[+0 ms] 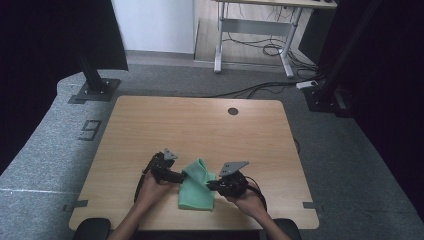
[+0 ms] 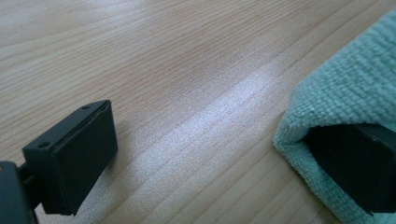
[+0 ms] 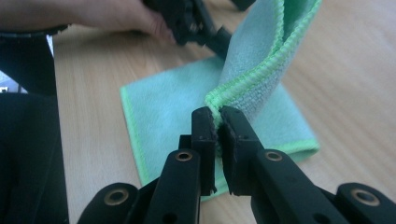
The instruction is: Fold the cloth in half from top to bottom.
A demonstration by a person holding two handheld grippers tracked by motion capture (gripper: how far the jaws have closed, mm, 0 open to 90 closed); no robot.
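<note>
A green microfibre cloth (image 1: 196, 194) lies on the wooden table (image 1: 200, 125) near its front edge, with part of it lifted and folded over. My right gripper (image 3: 218, 122) is shut on the cloth's (image 3: 173, 107) hemmed edge and holds that flap up off the flat layer; in the high view it (image 1: 210, 186) sits at the cloth's right side. My left gripper (image 2: 205, 135) stands wide open, with one jaw over bare wood and the other tucked inside a fold of the cloth (image 2: 345, 93). From above, it (image 1: 181, 176) is at the cloth's left edge.
A round cable hole (image 1: 233, 111) sits near the table's far edge. Black stand bases (image 1: 95, 86) (image 1: 325, 97) rest on the grey carpet beyond the far corners. A desk frame with cables (image 1: 255, 30) stands farther back. A person's hand (image 3: 107, 16) holds the left gripper.
</note>
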